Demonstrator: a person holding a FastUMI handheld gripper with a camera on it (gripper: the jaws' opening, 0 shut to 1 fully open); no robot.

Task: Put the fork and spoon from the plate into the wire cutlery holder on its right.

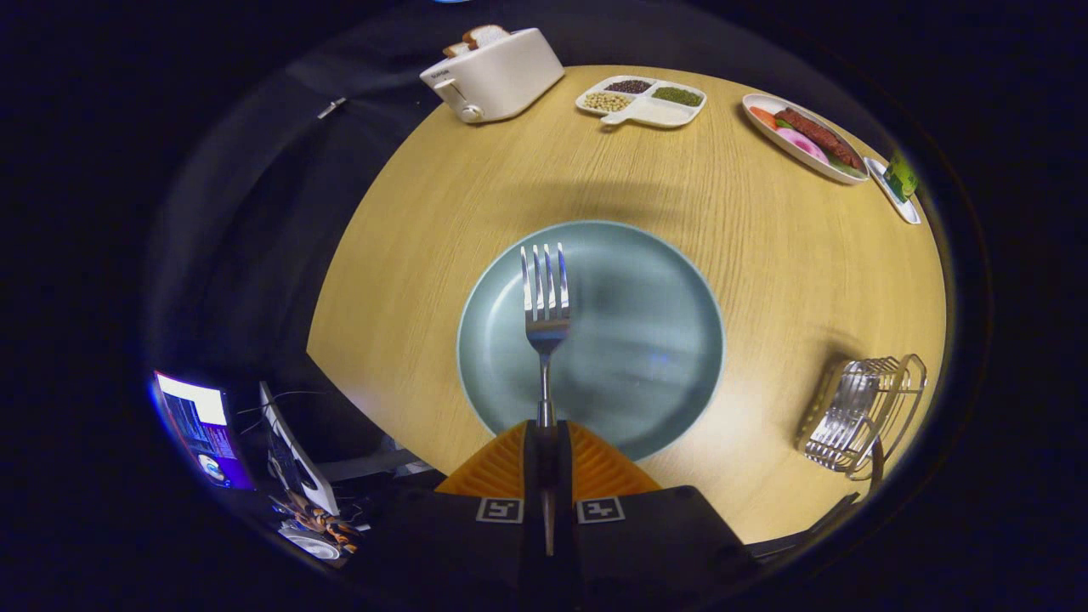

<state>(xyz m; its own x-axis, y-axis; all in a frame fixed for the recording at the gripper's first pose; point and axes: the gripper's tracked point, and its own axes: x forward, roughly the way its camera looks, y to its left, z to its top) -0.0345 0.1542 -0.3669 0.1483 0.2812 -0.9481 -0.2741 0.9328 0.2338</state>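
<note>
Nearest my camera, the gripper (545, 442) has both fingers pressed together on the handle of the fork (545, 314), clenched on it with no gap that I can make out. The fork stands out straight ahead of the fingers, tines (544, 276) forward, and is seen against the grey-blue plate (646, 340); I cannot tell whether it touches the plate or is held clear of it. I take the plate as my landmark. It sits on the round wooden table (408, 280), just beyond the fingertips, and I see no other cutlery lying on its bare surface. To the right of the plate, and apart from it, stands the wire cutlery holder (863, 412), near the table's edge; a spoon-like metal piece appears to rest inside it, though the wires blur the detail. To the left of the plate and off the table, down low, I note a lit screen (200, 425) and some cables. Beyond the plate, at the far side of the table, I record a white divided dish (642, 100) holding beans and grains in separate compartments. Left of that dish, beyond the plate, is a white toaster (493, 76) with bread slices in its slots. Far right beyond the plate lies an oval dish of food (807, 136), with a small white dish (897, 191) bearing a green item just beside it.
</note>
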